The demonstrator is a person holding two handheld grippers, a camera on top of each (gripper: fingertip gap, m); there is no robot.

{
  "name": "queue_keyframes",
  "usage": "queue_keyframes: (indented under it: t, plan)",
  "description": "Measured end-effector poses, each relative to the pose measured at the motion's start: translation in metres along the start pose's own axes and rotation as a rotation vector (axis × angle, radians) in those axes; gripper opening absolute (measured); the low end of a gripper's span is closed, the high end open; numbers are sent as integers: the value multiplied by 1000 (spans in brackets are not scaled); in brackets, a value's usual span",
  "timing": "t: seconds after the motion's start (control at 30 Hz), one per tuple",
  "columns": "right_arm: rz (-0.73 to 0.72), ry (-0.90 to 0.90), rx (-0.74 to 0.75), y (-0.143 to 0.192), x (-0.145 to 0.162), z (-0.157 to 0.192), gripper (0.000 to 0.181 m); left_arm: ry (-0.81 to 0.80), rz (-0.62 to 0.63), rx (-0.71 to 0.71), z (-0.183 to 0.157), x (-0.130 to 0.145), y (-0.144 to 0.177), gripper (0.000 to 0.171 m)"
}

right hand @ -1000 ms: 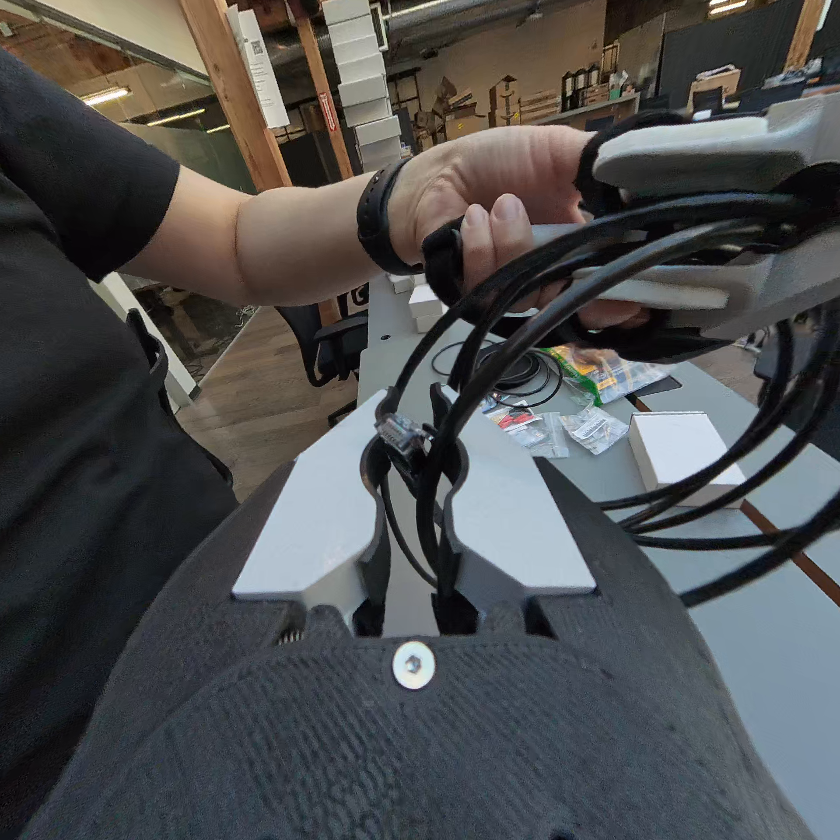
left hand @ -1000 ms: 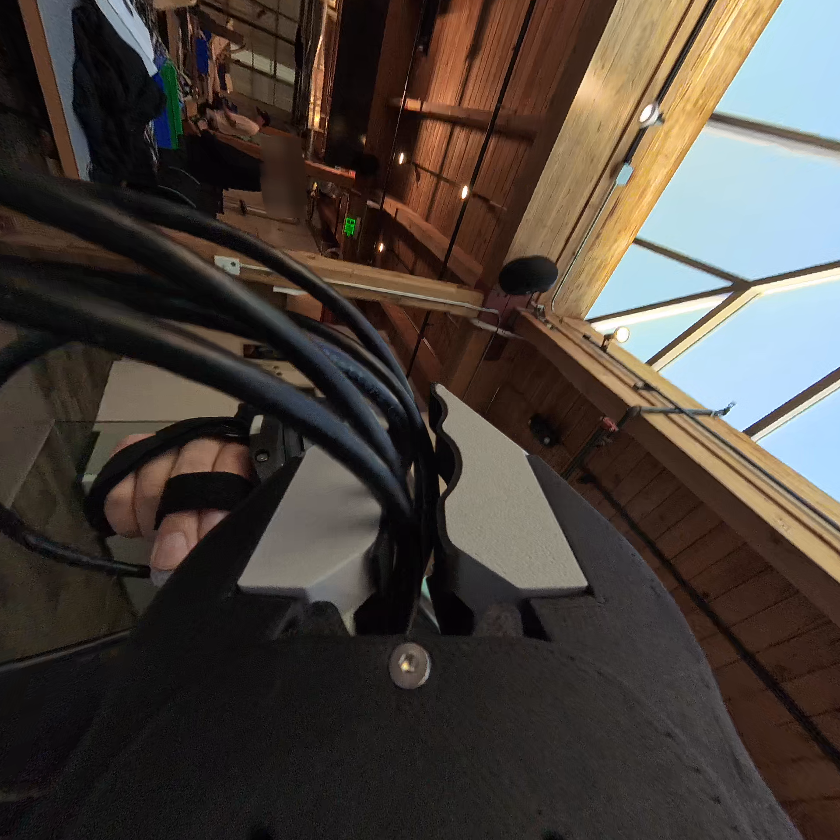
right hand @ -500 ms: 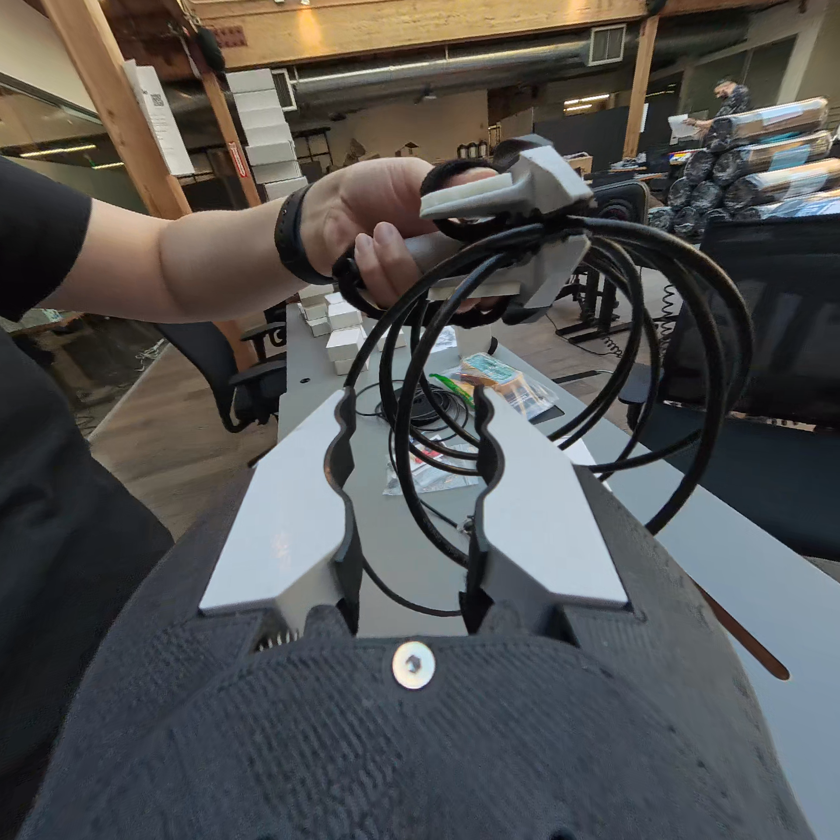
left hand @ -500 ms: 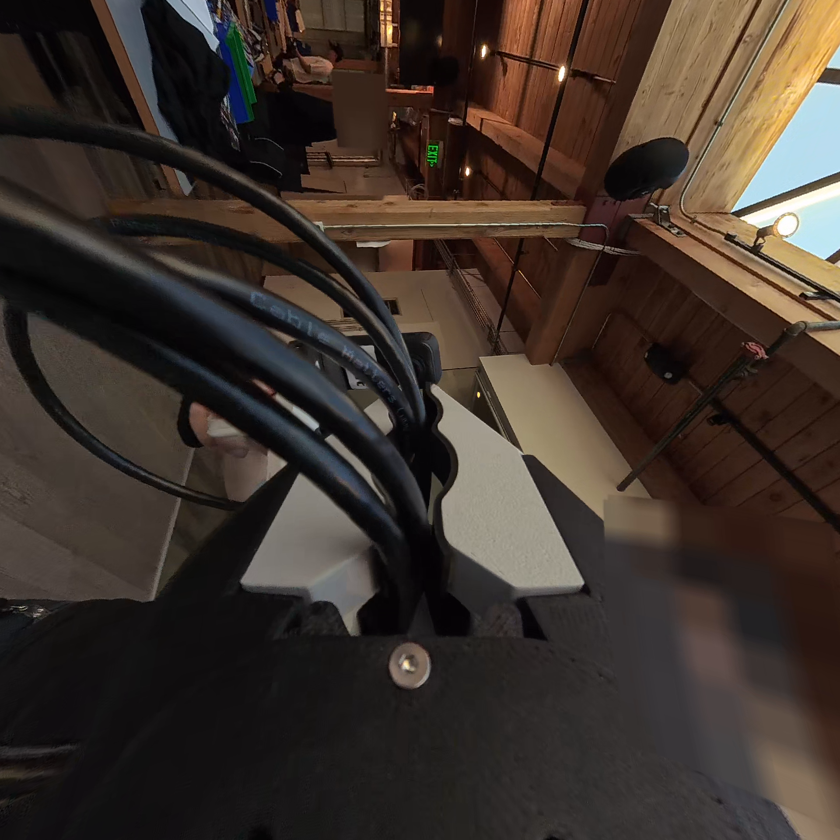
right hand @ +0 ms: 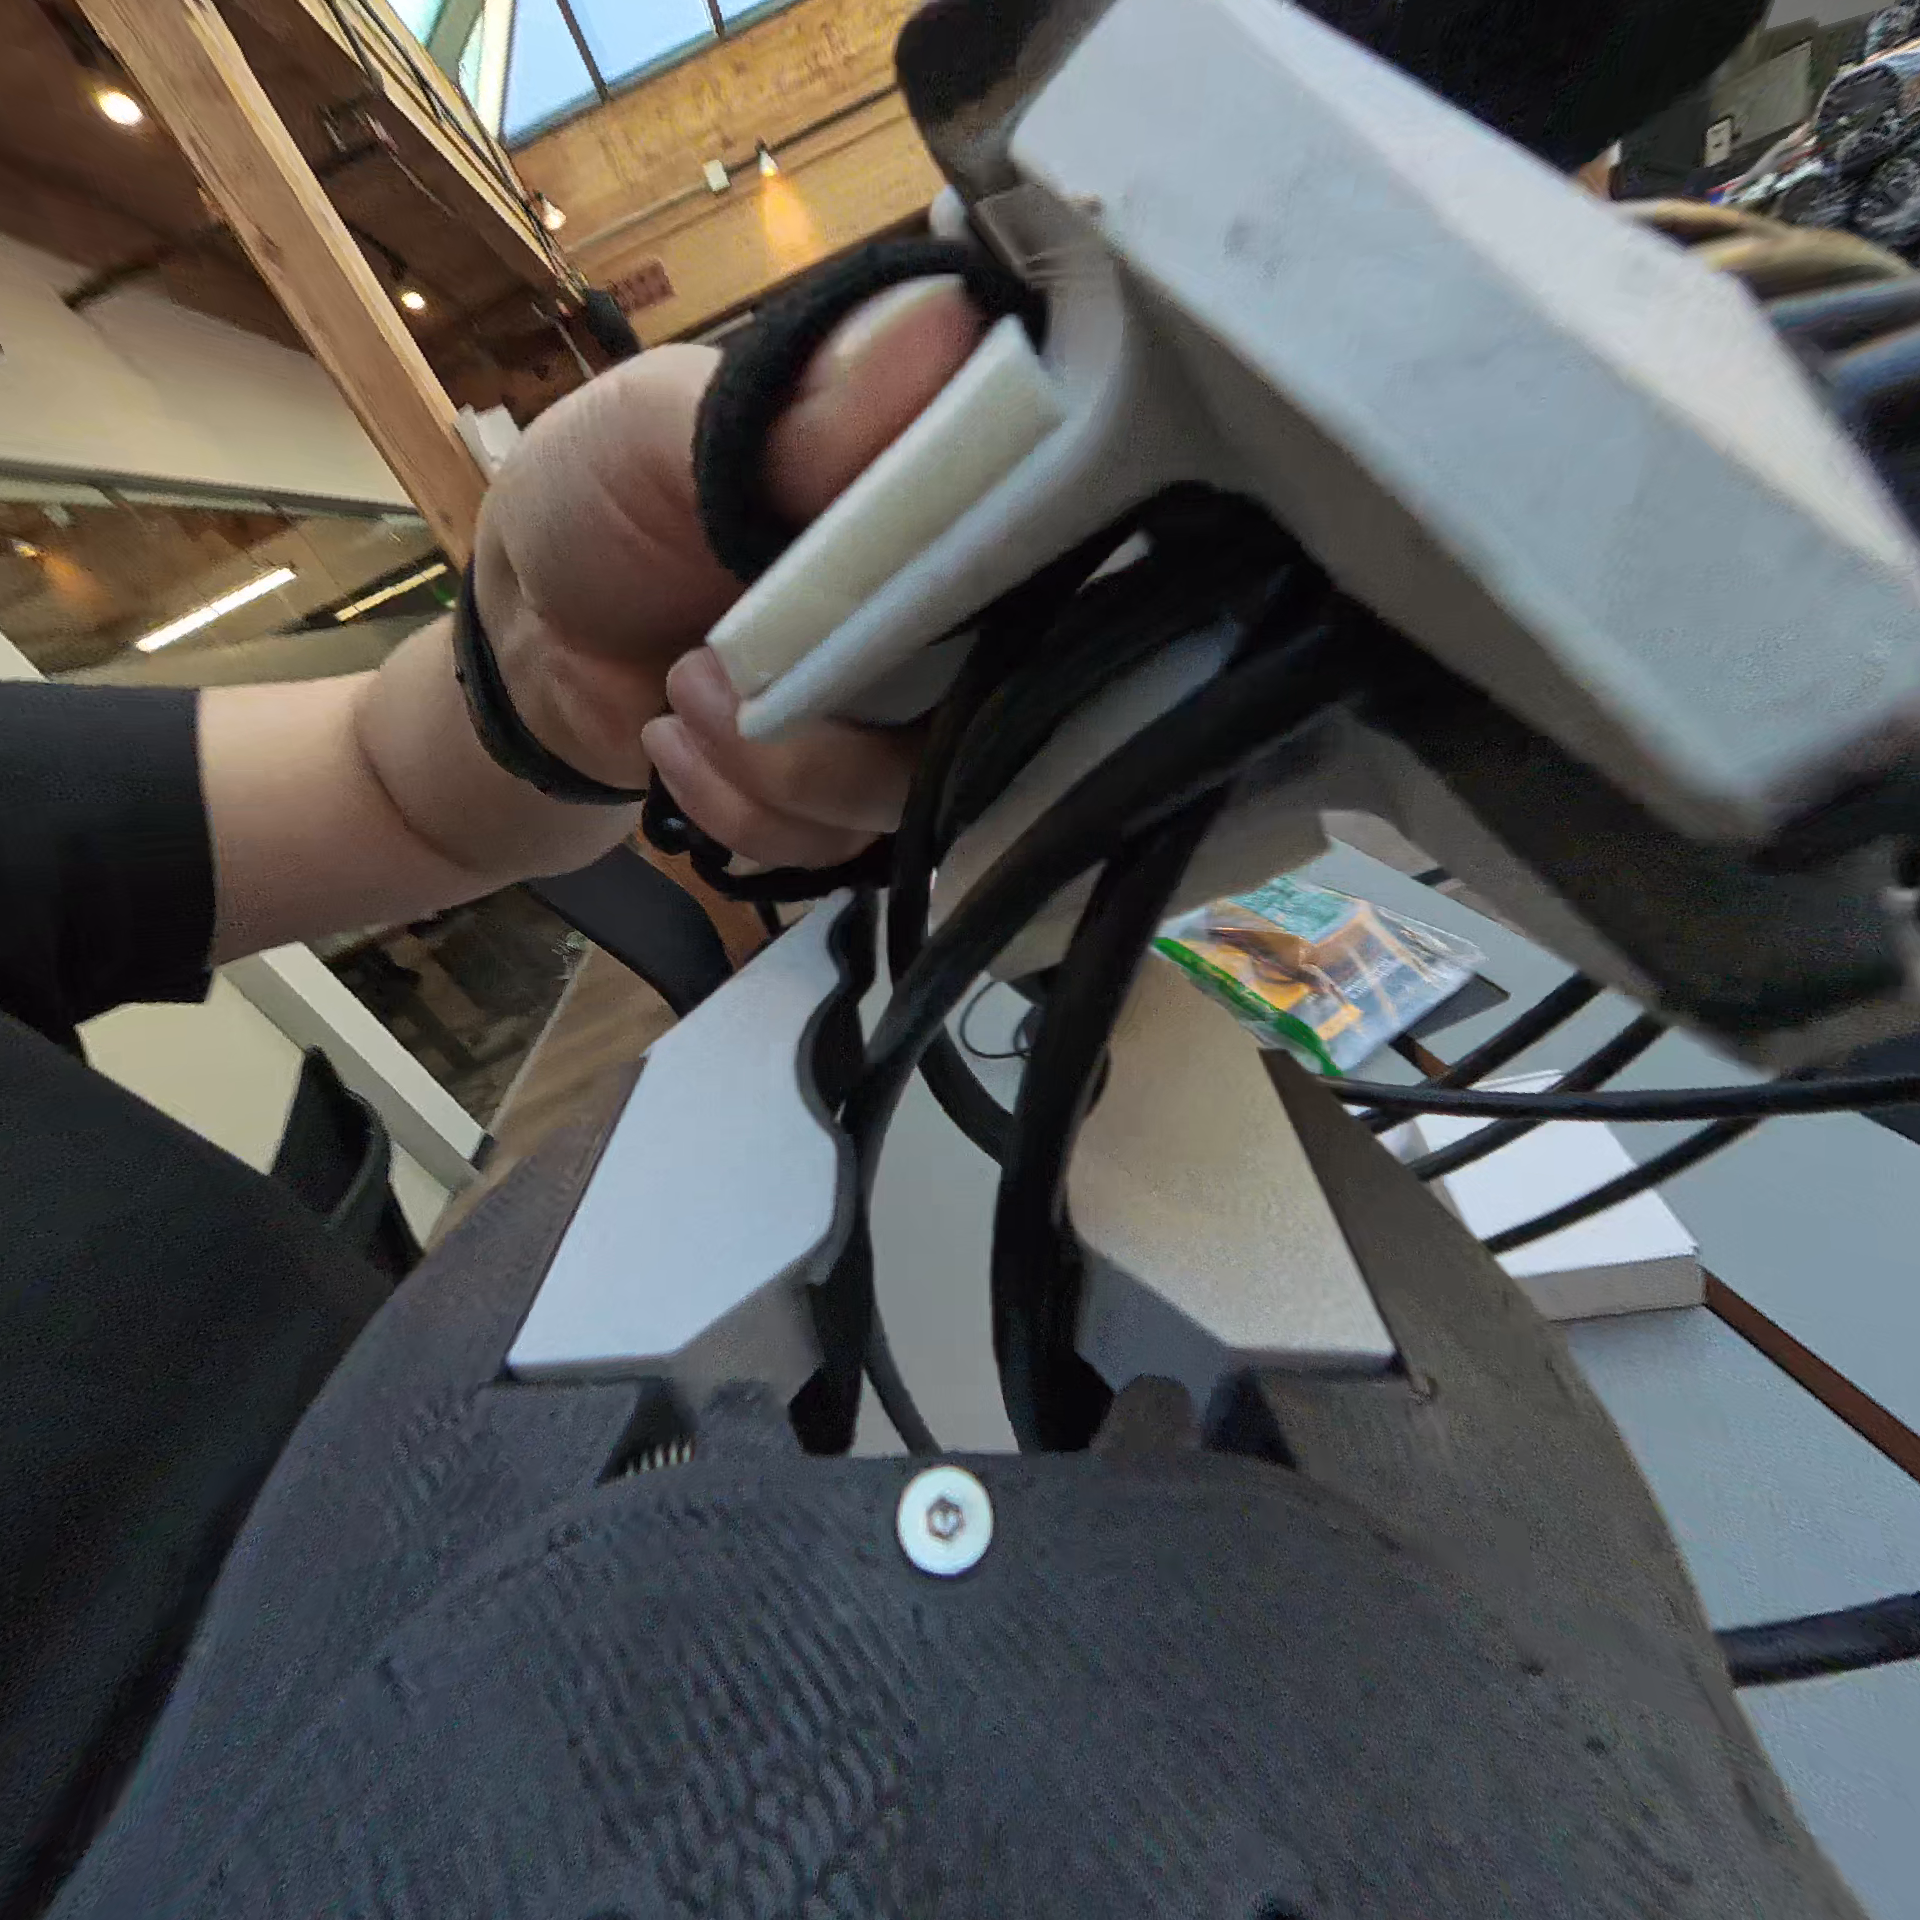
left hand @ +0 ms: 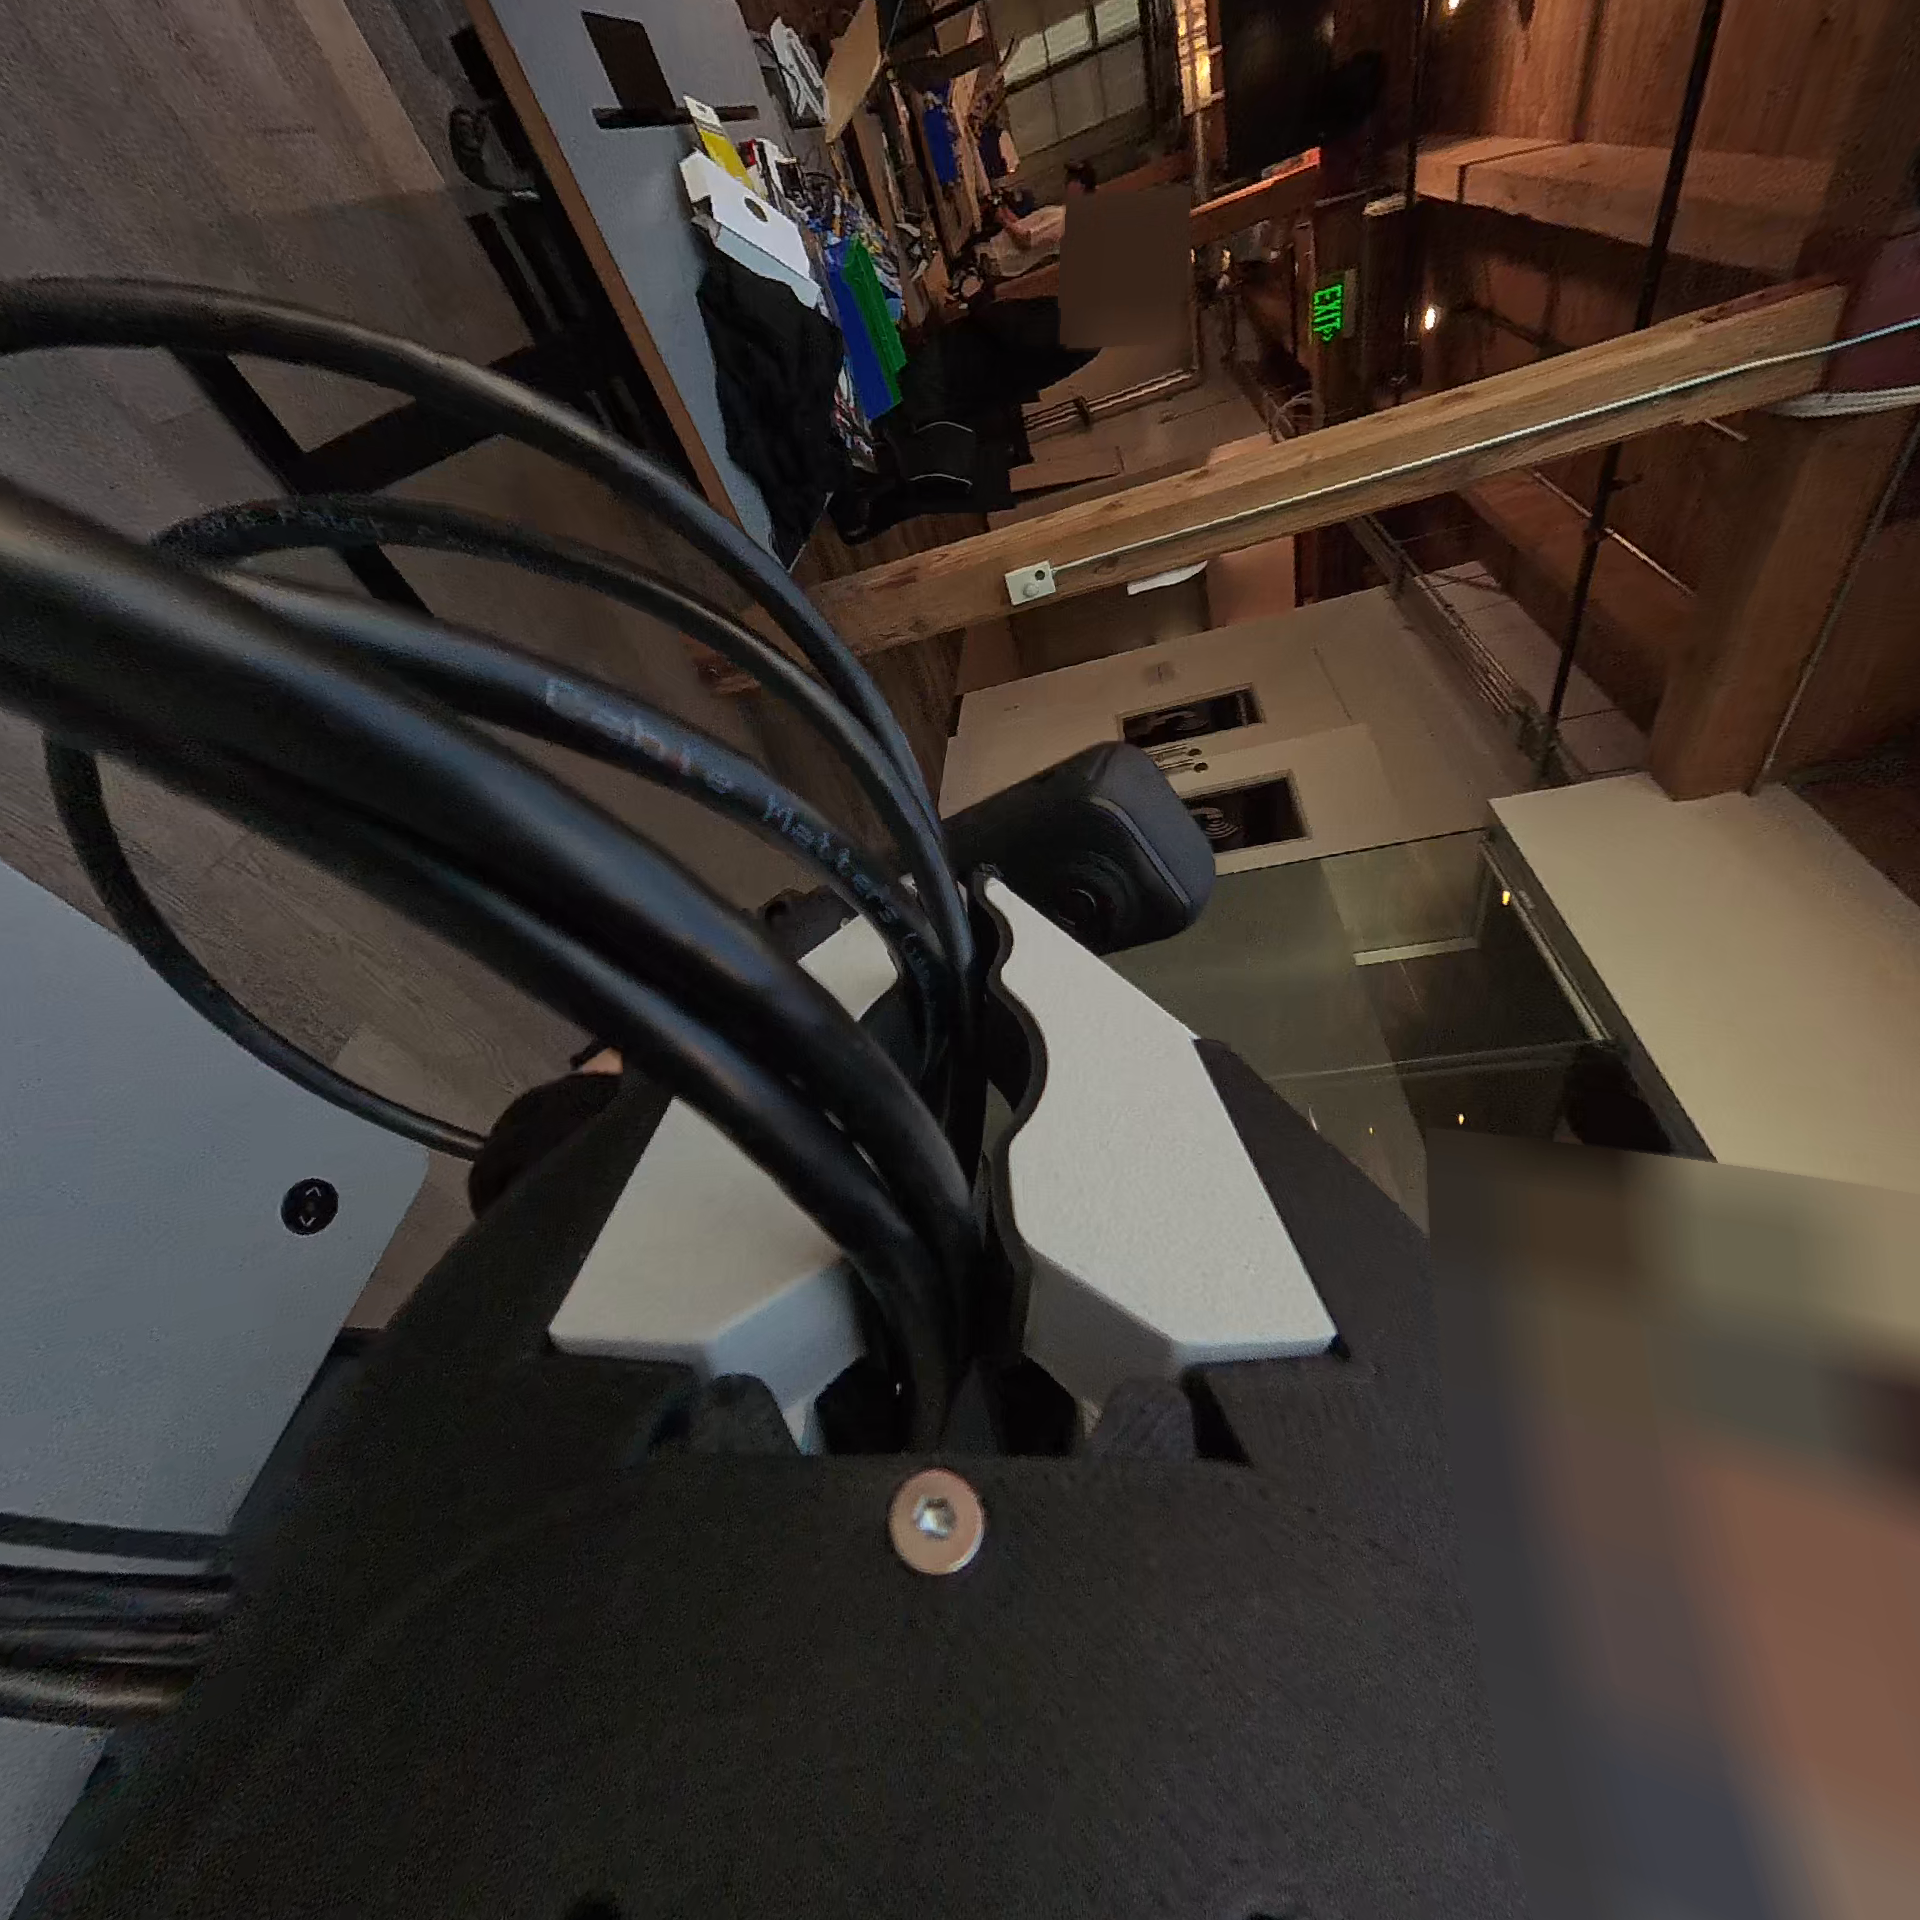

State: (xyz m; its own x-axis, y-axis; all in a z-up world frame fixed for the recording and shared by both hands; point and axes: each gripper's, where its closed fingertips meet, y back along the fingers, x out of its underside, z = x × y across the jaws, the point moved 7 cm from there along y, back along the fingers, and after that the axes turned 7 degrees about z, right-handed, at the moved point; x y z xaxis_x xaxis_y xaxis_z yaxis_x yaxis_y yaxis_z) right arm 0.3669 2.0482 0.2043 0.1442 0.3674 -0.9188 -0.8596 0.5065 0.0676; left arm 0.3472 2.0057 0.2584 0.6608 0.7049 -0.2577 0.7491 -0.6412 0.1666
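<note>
dim warm indoor light, bright skylight point(right hand: 582, 52) above, fisheye edge bending, nearby left gripper point(right hand: 1351, 395) motion-blurred

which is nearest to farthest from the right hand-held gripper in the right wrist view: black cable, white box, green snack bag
1. black cable, running between the fingers of the right hand-held gripper
2. white box, on the table to the right
3. green snack bag, farther back on the table

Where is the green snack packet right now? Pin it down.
In the right wrist view, the green snack packet lies on the grey table, right of centre, beyond the white box.
</note>
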Motion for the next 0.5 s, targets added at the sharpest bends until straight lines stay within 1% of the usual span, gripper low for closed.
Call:
queue_keyframes:
  t: [0.03,0.07,0.1,0.17,0.23,0.27,0.3,0.33,0.37,0.43,0.5]
  plan:
    - [-4,-29,-22,1,-3,-1,21,-12,9,-9,-3,-2,-1,4]
    - [9,-46,-28,3,-4,-1,18,-33,14,-25,-6,-3,-1,3]
    - [30,-38,-22,6,-6,-2,17,-58,14,-39,-7,-4,0,4]
    - [81,-21,-6,11,-10,1,20,-78,18,-1,-11,-5,1,3]
    - [127,-56,-20,16,-16,4,33,-80,11,34,-12,-6,4,4]
    - [110,-87,-28,20,-22,4,36,-86,14,50,-12,-7,4,4]
    - [88,-122,-21,23,-27,1,28,-92,22,54,-12,-7,4,3]
    - [118,-136,-6,22,-26,-2,23,-95,26,50,-11,-8,3,3]
    - [109,-144,5,21,-26,-4,23,-110,37,28,-11,-8,3,3]
    - [96,-193,-1,18,-23,-6,13,-159,81,-35,-10,-9,1,5]
    - [96,-197,46,17,-17,-9,12,-206,110,-114,-6,-9,0,9]
